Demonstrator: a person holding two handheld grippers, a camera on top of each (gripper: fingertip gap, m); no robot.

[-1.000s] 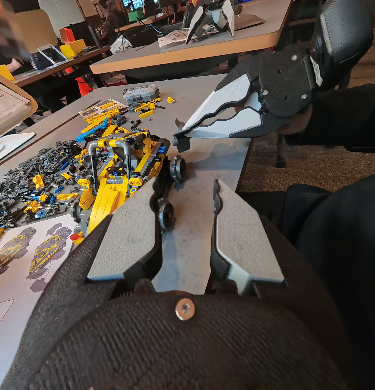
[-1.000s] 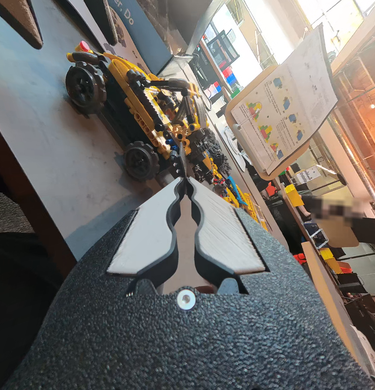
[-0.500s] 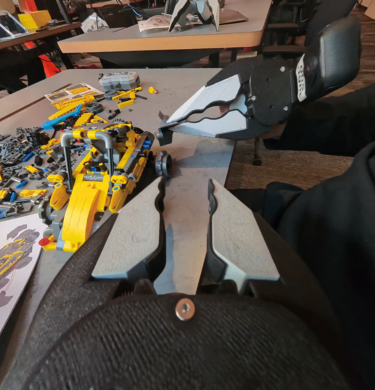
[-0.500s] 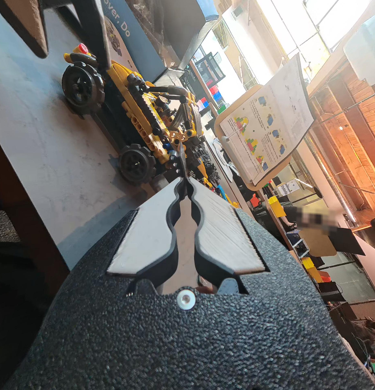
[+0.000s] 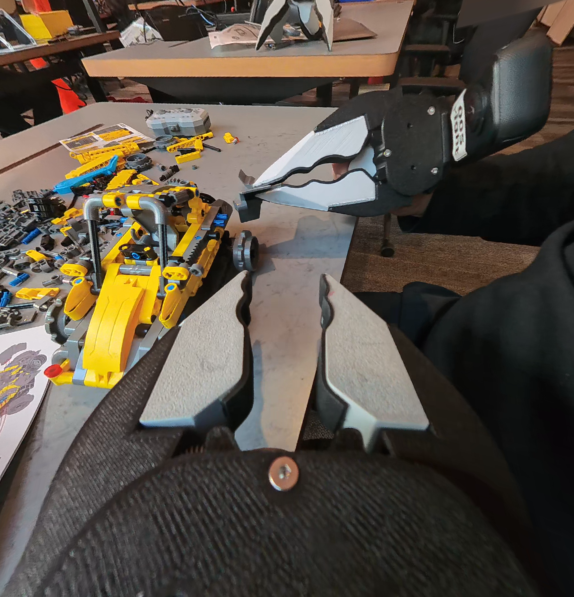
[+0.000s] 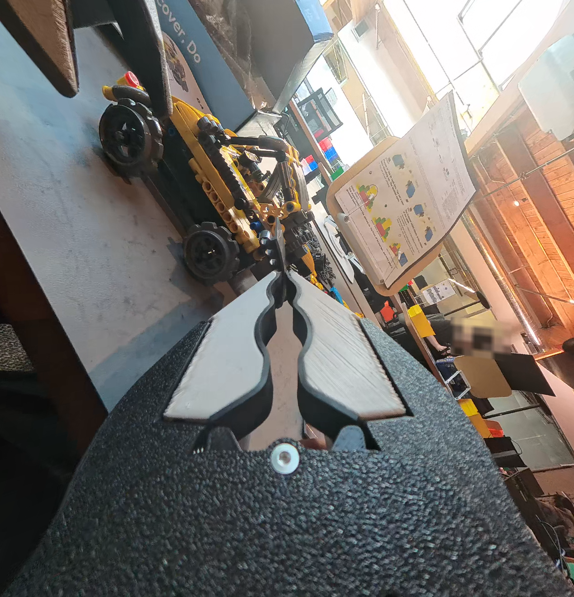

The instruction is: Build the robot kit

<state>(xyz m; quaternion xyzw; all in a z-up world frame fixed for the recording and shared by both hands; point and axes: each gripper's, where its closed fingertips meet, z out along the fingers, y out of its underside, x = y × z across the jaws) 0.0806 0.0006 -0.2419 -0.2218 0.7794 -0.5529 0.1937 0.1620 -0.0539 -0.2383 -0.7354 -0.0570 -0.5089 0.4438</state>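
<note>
At 2 o'clock in your left wrist view, the right hand-held gripper (image 5: 251,190) bears a white sticker (image 5: 459,129) with dark print. At 11 o'clock in your right wrist view, a blue box (image 6: 211,74) shows white lettering; the printed sheet (image 6: 405,206) at 2 o'clock is too small to read.

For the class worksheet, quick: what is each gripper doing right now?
Left gripper: open, empty, above the table beside the yellow toy car.
Right gripper: shut on a small dark grey piece.

This looks like a shared workshop room. Beyond the tongs stand several long tables (image 5: 240,64), a brick wall (image 6: 550,181) and bins of coloured bricks (image 6: 326,151).
</note>
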